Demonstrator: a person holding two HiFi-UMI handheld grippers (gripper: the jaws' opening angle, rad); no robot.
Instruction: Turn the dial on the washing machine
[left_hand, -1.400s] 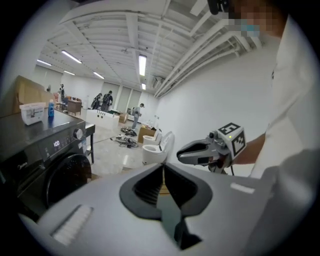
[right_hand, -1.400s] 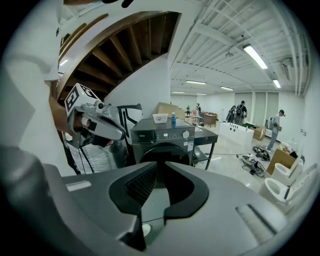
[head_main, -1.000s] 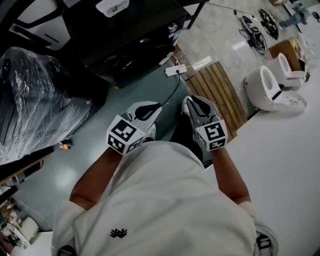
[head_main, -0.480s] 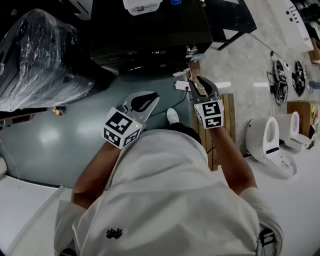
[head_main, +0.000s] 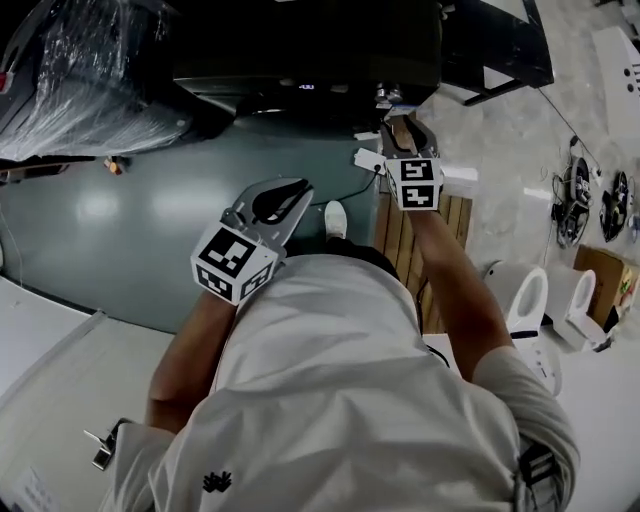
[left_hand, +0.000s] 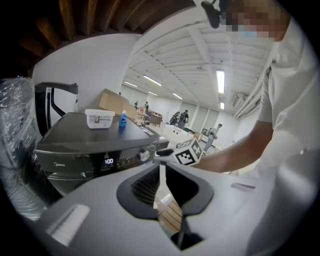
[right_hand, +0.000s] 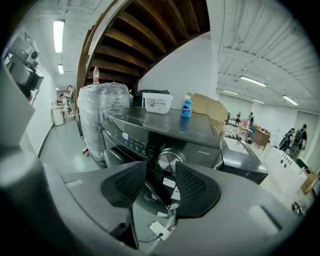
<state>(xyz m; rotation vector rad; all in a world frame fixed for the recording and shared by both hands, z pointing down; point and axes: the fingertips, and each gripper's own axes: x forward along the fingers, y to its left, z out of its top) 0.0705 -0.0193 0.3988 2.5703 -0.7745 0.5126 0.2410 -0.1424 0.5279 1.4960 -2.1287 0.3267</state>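
On glossy washer, round metal dial

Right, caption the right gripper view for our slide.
Right gripper, empty jaws just opening, aimed at the washing machine's silver dial, not touching.

I wore a white short-sleeved shirt with a small dark emblem on it, well behind both tongs. Between the tongs showed a dark trouser leg and one white shoe. My left tongs and right tongs had pale grey shells and dark ribbed pads. At the hand end sat white, black-patterned cubes, the left cube and right cube. The right tongs' jaws had just been opening, nothing between them.
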